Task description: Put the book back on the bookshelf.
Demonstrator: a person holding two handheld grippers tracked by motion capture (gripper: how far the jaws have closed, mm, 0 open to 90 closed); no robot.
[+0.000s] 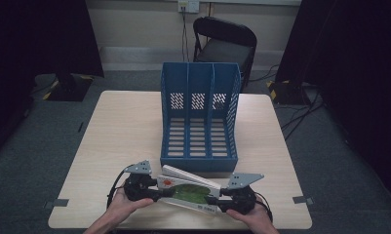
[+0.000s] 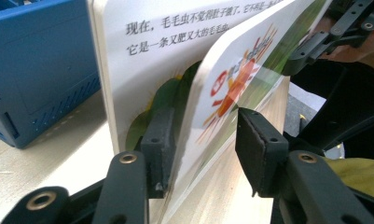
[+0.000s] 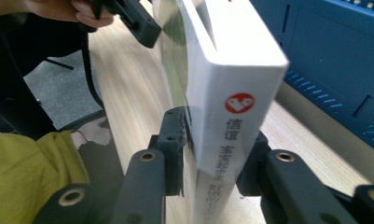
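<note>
While the right gripper (image 3: pixel 208 154) jaws clamp the picture book (image 1: pixel 189 192) by its spine at the desk's (image 1: pixel 120 146) near edge, the left gripper (image 2: pixel 203 144) jaws stand apart around the cover alone, so the pages could fan open short of the blue file rack (image 1: pixel 199 117).

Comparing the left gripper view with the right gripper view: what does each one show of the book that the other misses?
Left gripper view alone: the picture book's open end, its glossy cover splayed away from a white page of printed black characters. The left gripper straddles that cover, one pad against it, the other standing off.

Right gripper view alone: the book's white spine with a red round logo, clamped between the right gripper's pads.

Both: the blue plastic file rack beside the book, the pale wooden table, and the opposite gripper farther off.
</note>
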